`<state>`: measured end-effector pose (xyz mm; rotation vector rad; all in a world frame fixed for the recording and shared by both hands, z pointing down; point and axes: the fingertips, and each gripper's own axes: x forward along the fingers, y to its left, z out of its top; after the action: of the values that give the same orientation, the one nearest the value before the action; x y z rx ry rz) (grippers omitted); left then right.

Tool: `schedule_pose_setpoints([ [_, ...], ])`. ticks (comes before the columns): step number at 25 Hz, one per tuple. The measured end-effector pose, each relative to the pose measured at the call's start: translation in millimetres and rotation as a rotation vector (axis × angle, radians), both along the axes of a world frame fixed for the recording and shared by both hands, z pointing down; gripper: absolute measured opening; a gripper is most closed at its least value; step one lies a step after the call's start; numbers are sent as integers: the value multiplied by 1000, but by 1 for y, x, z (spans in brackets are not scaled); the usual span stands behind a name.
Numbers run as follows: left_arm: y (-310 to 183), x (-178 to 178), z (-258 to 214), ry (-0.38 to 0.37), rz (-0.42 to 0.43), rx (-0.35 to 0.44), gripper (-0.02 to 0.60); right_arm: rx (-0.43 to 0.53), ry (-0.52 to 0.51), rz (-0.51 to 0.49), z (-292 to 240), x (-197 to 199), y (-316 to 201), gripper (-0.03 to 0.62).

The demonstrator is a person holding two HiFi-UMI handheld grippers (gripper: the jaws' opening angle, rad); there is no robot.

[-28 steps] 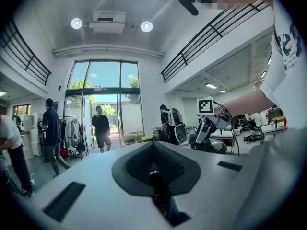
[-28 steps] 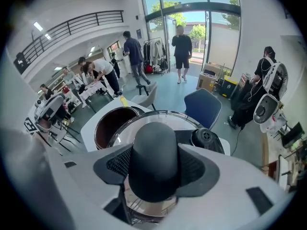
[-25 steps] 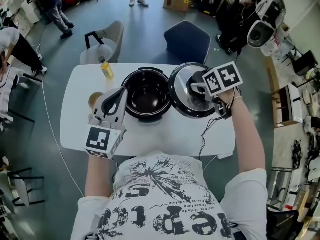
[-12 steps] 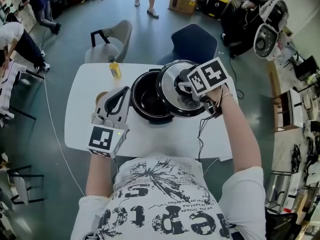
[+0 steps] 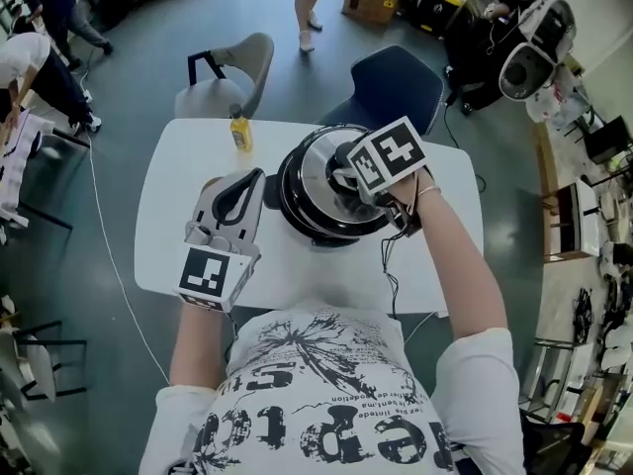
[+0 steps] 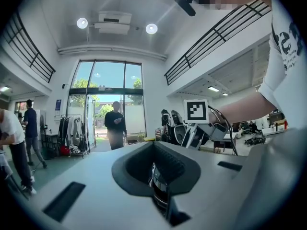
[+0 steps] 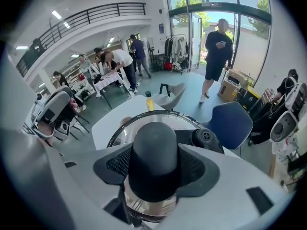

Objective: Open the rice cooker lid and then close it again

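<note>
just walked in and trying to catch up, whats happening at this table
A person is working on a round black rice cooker on the white table with two handheld grippers. The right gripper is clamped on the black knob of the shiny round lid, holding it over the pot. I can't tell whether the lid is fully seated. The left gripper, jaws together and empty, points level beside the cooker's left side.

The white table [image 5: 168, 196] is viewed steeply from above by the head camera. The right gripper view is held close over the lid knob [image 7: 154, 152], tilted downward; the left is aimed level. The yellow bottle [image 5: 238, 132] is shared by the first 2 views
</note>
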<state>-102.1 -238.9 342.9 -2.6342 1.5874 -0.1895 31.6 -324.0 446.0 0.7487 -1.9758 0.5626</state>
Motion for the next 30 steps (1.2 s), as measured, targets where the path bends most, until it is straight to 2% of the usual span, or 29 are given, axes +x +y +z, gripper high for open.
schedule_pose_setpoints([
  [17, 1, -40, 20, 16, -4, -52, 12, -16, 34, 51, 47, -36, -3, 295],
  [25, -3, -33, 27, 14, 22, -64, 12, -2, 20, 49, 48, -35, -2, 299],
  [29, -8, -24, 28, 12, 34, -70, 12, 53, 1, 58, 49, -30, -4, 310],
  [30, -8, -22, 27, 12, 36, -70, 12, 70, 0, 60, 48, -28, -5, 330],
])
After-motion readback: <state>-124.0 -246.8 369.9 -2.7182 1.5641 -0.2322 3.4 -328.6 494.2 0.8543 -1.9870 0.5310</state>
